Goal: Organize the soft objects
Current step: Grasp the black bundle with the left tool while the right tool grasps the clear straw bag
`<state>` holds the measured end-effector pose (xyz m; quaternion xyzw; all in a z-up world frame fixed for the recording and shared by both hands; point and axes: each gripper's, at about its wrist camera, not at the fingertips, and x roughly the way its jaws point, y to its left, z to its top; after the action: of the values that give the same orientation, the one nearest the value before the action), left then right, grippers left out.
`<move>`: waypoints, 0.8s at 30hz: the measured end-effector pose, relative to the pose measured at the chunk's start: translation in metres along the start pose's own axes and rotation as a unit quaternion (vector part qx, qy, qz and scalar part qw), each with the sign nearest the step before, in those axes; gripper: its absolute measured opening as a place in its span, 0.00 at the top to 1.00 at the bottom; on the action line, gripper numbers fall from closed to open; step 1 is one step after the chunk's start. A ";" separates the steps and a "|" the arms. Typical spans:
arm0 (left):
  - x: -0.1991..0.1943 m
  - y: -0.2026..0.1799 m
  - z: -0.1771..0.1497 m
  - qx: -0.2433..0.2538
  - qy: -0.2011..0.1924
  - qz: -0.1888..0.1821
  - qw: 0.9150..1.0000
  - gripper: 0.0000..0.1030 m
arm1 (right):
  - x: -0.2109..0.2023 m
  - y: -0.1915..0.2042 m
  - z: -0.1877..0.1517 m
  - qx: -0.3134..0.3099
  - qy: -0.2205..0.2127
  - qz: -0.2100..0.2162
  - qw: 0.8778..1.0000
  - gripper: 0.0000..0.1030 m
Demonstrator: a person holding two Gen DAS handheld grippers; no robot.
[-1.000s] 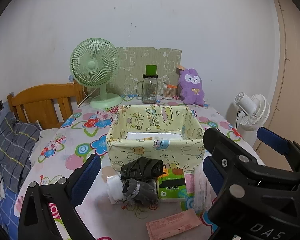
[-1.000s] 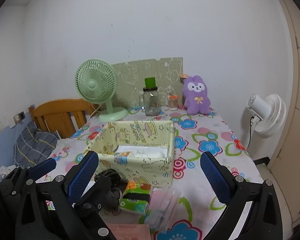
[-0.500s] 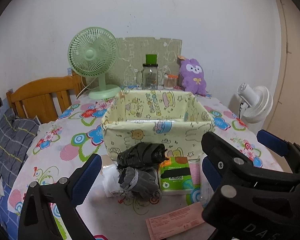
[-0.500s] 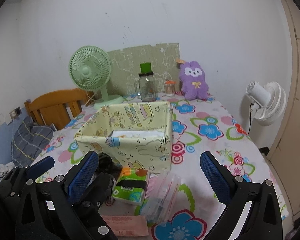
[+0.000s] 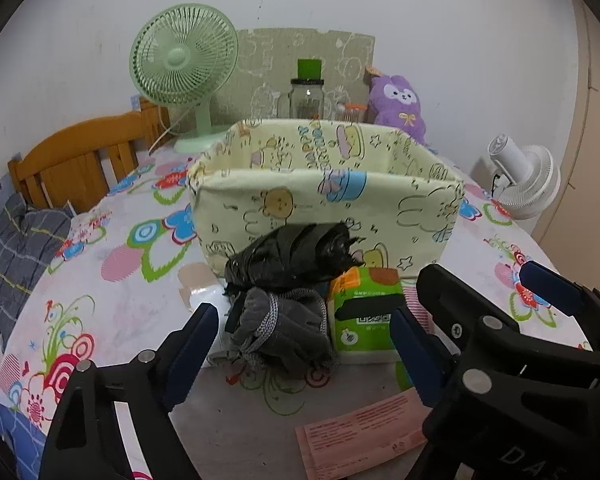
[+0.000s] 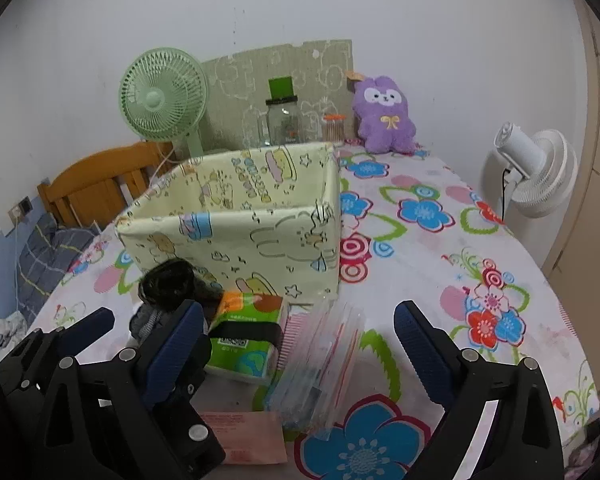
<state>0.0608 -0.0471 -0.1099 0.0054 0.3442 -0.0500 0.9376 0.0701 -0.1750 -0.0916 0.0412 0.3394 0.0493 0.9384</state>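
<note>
Legibly, only "DAS" on the wide-apart right claw [image 5: 542, 292], beside the equally spread left claw [image 5: 306, 340].

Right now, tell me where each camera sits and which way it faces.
Left wrist: on the left gripper, low over the table, facing the grey sock bundle and fabric bin; own open jaws and right gripper show.
Right wrist: on the right gripper, facing the clear pouch; the left gripper's fingers show.
Shared: bin, tissue pack, green fan.
</note>
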 end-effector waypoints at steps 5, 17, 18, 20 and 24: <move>0.009 0.003 -0.003 -0.006 0.012 0.002 1.000 0.25 | 0.009 0.000 -0.004 0.001 0.012 -0.003 1.000 0.06; 0.015 0.006 -0.011 -0.016 0.023 0.019 0.999 0.56 | 0.025 -0.004 -0.010 0.016 0.045 -0.006 0.999 0.15; 0.014 0.005 -0.012 -0.015 0.023 0.020 0.999 0.56 | 0.026 -0.004 -0.011 0.015 0.047 -0.007 0.999 0.17; 0.014 0.004 -0.012 -0.014 0.023 0.022 0.999 0.57 | 0.028 -0.006 -0.012 0.019 0.052 -0.006 0.998 0.20; 0.014 0.001 -0.013 -0.006 0.022 0.031 0.999 0.57 | 0.032 -0.010 -0.014 0.029 0.061 -0.006 0.998 0.32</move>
<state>0.0635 -0.0472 -0.1290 0.0115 0.3647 -0.0190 0.9309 0.0864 -0.1810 -0.1236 0.0629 0.3971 0.0363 0.9149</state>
